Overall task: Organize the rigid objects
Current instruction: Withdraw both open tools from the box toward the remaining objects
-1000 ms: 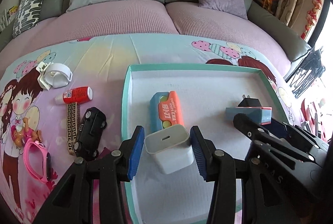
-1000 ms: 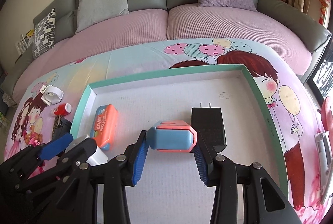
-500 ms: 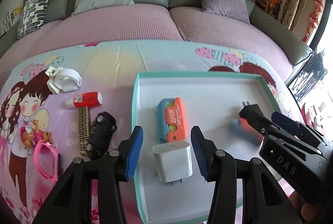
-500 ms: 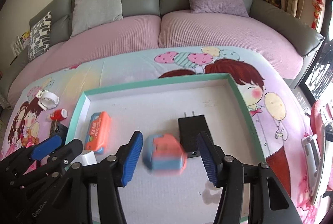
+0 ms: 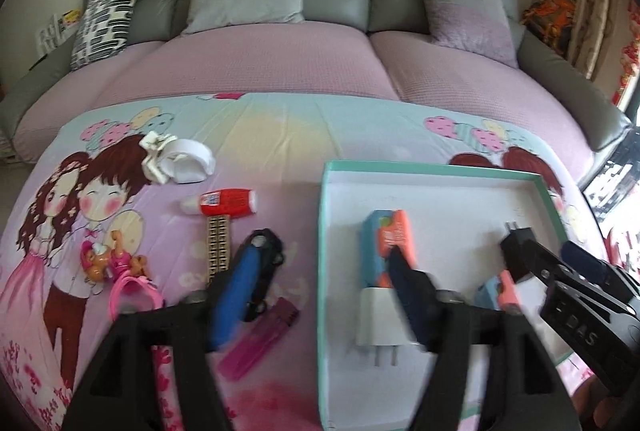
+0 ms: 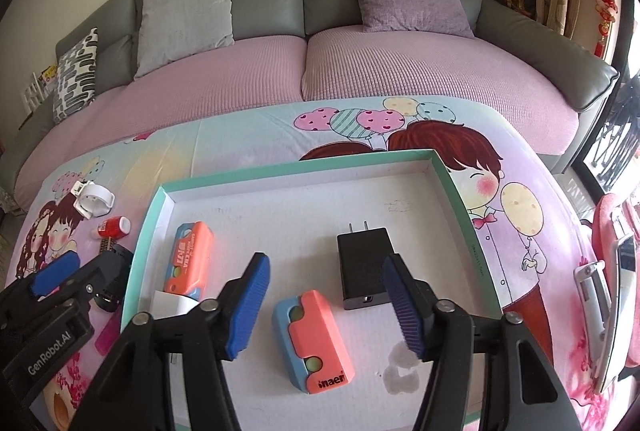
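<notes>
Right gripper (image 6: 326, 309), jaws just opened, straddles an orange-blue case (image 6: 314, 341) in the tray (image 6: 452, 183).

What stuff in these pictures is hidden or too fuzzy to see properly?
- White charger: left wrist view, partly behind the blurred left gripper finger.
- Toy car: left wrist view, covered by the other blurred finger.
- Pink lighter: right wrist view, mostly behind the left gripper's body.
- Pink goggles: left wrist view, cut off by the gripper.
</notes>
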